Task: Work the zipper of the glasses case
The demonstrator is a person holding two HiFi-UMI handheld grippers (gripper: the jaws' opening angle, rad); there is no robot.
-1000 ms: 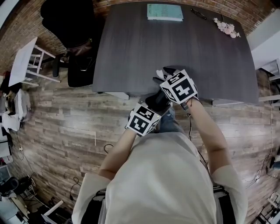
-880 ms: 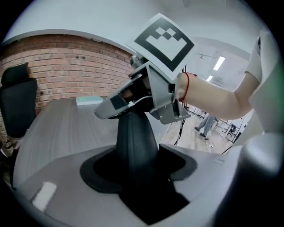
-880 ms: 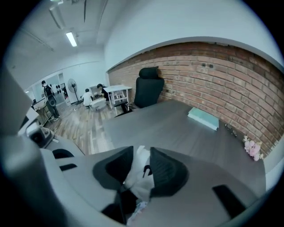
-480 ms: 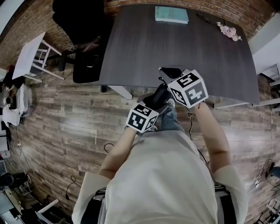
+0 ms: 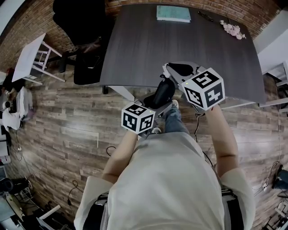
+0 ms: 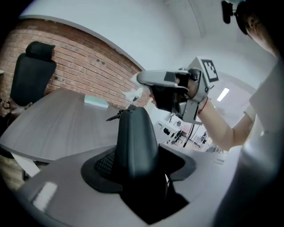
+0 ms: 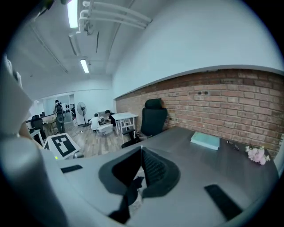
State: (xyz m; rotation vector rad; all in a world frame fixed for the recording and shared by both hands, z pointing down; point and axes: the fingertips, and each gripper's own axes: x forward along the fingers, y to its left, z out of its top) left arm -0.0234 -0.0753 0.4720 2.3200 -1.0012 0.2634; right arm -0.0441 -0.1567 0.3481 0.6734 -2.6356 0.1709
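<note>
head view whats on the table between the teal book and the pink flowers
One slim dark thing lies between the teal book and the pink flowers; too small to name. It shows in the head view.

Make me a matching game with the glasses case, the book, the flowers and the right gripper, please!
1. glasses case
2. book
3. flowers
4. right gripper

a. jaws shut together
b. pink, far right table corner
c. black, gripped by the left gripper
d. teal, flat by the table's far edge

Pairs: 1-c, 2-d, 3-b, 4-a.
</note>
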